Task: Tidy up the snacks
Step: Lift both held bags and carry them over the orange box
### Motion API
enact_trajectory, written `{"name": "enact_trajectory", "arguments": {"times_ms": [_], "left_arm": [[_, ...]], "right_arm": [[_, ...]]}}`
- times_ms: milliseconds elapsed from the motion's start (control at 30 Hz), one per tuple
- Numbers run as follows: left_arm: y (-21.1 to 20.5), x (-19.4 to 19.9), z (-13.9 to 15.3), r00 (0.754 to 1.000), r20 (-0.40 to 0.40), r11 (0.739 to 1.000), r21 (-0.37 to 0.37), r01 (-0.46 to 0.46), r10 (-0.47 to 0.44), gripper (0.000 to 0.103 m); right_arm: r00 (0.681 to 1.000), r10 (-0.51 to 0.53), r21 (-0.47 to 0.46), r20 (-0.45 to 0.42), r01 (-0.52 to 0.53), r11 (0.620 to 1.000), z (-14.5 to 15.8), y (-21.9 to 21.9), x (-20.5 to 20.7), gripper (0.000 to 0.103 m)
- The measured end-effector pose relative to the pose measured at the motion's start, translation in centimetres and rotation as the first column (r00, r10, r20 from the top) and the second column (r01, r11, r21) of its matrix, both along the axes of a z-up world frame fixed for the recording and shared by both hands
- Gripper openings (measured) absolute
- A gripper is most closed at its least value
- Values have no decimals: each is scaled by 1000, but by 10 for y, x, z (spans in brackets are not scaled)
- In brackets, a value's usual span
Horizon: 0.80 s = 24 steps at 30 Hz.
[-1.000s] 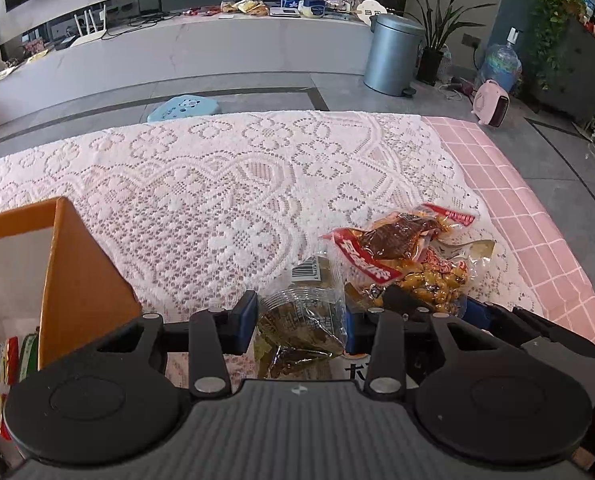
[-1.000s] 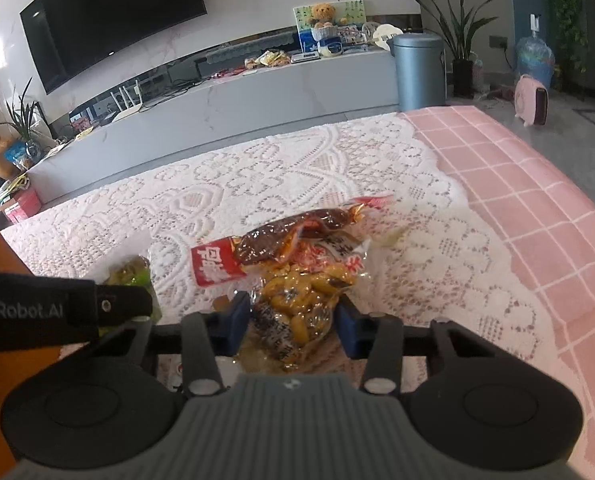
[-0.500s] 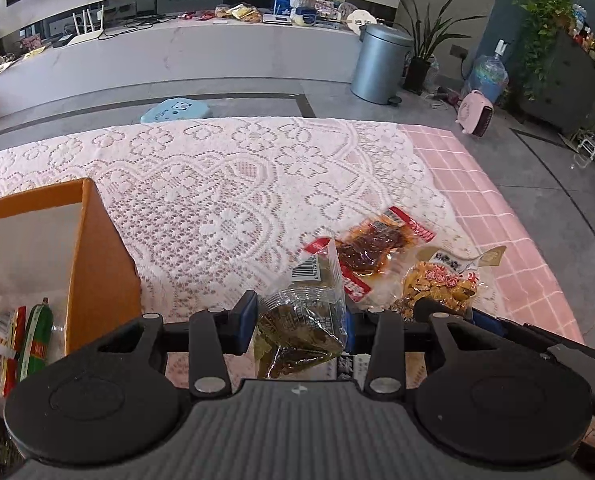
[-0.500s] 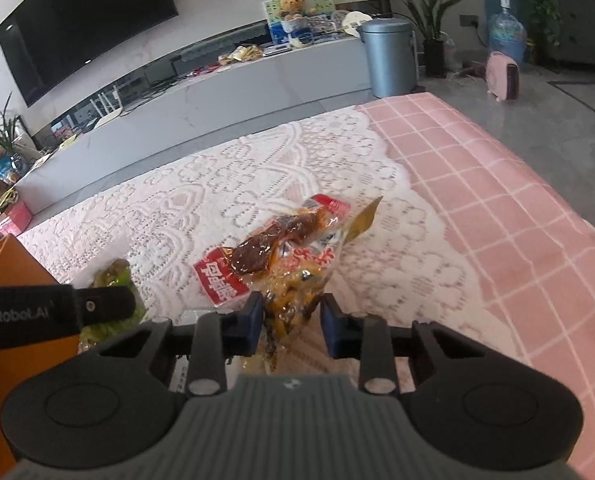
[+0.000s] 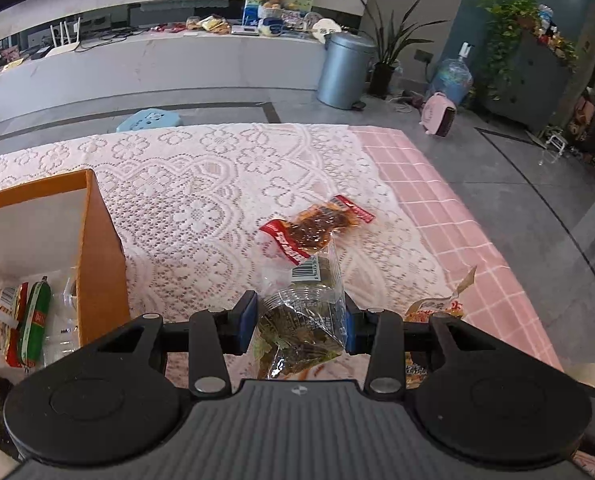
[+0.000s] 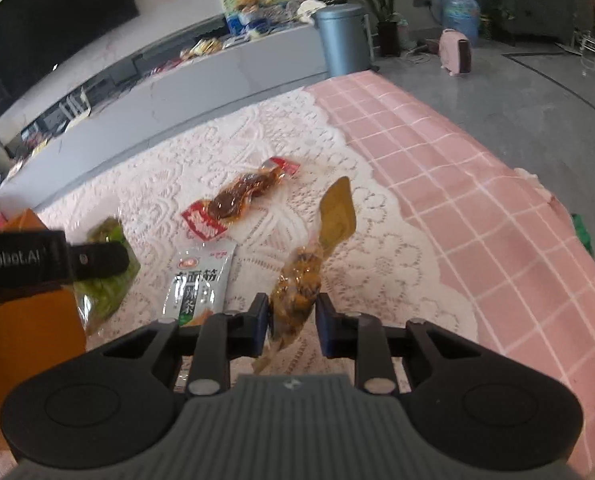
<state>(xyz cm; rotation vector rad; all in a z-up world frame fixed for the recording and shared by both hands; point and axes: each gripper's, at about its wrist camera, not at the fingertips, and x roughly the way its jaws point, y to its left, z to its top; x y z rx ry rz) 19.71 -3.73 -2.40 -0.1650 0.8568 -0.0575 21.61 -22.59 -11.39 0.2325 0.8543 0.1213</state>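
My left gripper (image 5: 299,322) is shut on a clear packet of green pickled vegetable (image 5: 303,320) and holds it above the table, just right of the orange box (image 5: 101,256). My right gripper (image 6: 291,316) is shut on a yellow-brown snack packet (image 6: 301,280) and holds it lifted off the cloth. A red packet of dark meat (image 5: 313,228) lies on the lace cloth; it also shows in the right wrist view (image 6: 233,200). A white-and-green packet (image 6: 199,280) lies near the right gripper. The box holds several snacks (image 5: 13,316).
The table has a white lace cloth (image 5: 201,184) over a pink checked cloth (image 6: 477,184), whose right edge drops to the floor. A grey bin (image 5: 343,70), a blue stool (image 5: 149,118) and a long white counter stand beyond the table.
Both grippers have risen with their packets. The yellow-brown packet has come off the pile, which uncovers the white-and-green packet. The red meat packet stays on the cloth.
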Motion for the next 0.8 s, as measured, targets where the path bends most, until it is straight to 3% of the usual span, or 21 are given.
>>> {"name": "enact_trajectory", "arguments": {"times_ms": [300,800], "left_arm": [[-1,-23,11,1000,12,1000,-14,15,-15,46],[27,-58,55,992,125,998,-63,-13,20,46]], "right_arm": [[999,36,-6,-9,-36,999,19,1,-36,21],[986,114,-26,125,-111,993,78,28,-78,20]]}}
